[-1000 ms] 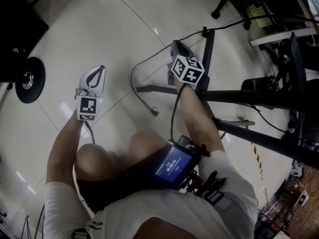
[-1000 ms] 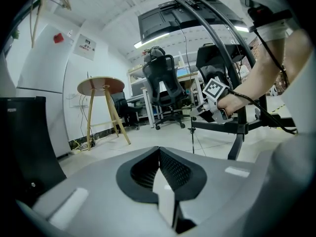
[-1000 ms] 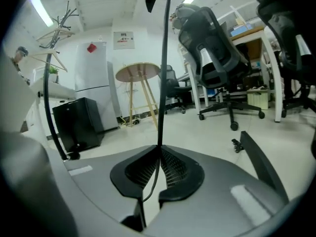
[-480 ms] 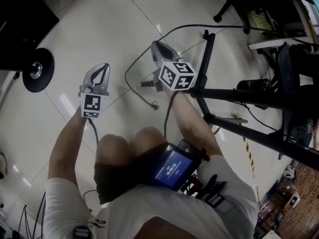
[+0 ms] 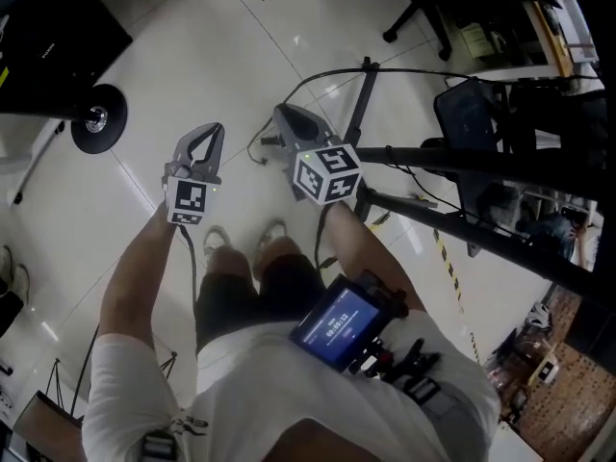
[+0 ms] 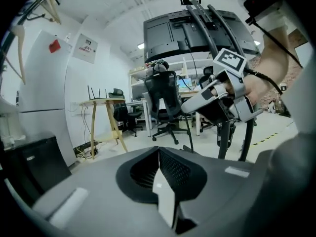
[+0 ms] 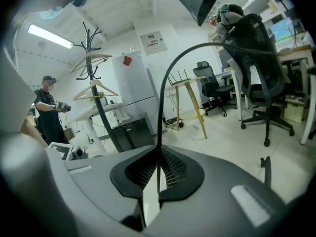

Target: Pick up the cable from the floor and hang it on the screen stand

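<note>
Black cable (image 7: 160, 115) arcs upward out of the right claw (image 7: 158, 159), which pinches it, and the screen stand (image 5: 452, 160) lies just to that claw's right, while the left claw (image 6: 159, 154), farther off, is pressed together and empty.

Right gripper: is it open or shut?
Shut: the right gripper pinches the thin black cable, which arches up from between its jaws.

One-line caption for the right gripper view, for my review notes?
Right gripper shut on the black cable, which arches up and right; office chair behind.
</note>
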The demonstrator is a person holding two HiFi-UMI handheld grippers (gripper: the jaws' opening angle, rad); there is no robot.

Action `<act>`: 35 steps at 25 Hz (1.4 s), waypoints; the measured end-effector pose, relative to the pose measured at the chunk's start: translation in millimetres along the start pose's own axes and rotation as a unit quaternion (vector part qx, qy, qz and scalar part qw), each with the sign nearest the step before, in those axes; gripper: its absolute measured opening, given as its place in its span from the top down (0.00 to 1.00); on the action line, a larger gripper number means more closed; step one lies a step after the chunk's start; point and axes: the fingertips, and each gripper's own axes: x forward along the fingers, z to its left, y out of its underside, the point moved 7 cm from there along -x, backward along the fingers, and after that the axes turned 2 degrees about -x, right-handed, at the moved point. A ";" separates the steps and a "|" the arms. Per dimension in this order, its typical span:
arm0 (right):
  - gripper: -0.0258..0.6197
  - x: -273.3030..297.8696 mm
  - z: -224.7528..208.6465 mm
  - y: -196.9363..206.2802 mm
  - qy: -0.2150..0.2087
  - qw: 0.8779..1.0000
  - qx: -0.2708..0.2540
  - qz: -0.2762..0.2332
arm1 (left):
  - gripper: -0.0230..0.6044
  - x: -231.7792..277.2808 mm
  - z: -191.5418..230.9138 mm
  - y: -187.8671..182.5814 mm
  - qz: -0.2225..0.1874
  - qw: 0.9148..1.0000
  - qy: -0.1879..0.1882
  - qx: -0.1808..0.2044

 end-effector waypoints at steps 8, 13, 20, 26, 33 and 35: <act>0.91 -97.4 54.3 -162.2 0.009 0.998 -0.027 -0.049 | 0.96 -49.5 3.1 -172.7 -0.032 0.999 -0.001 0.021; 0.91 -159.1 96.3 -268.4 0.017 0.994 -0.057 -0.097 | 0.96 -88.5 7.8 -274.1 -0.065 0.997 -0.002 0.041; 0.91 -246.1 140.3 -411.7 0.047 0.978 -0.100 -0.178 | 0.96 -119.8 6.9 -406.2 -0.138 0.988 0.014 0.063; 0.91 -339.5 147.6 -503.7 0.092 0.954 -0.114 -0.260 | 0.96 -116.1 -25.7 -501.3 -0.205 0.972 0.086 0.073; 0.91 -445.6 148.2 -568.6 0.125 0.924 -0.107 -0.345 | 0.84 -106.2 -79.1 -559.2 -0.242 0.950 0.172 0.095; 0.91 -477.3 152.3 -576.8 0.132 0.917 -0.108 -0.360 | 0.80 -107.8 -99.0 -573.1 -0.246 0.945 0.189 0.103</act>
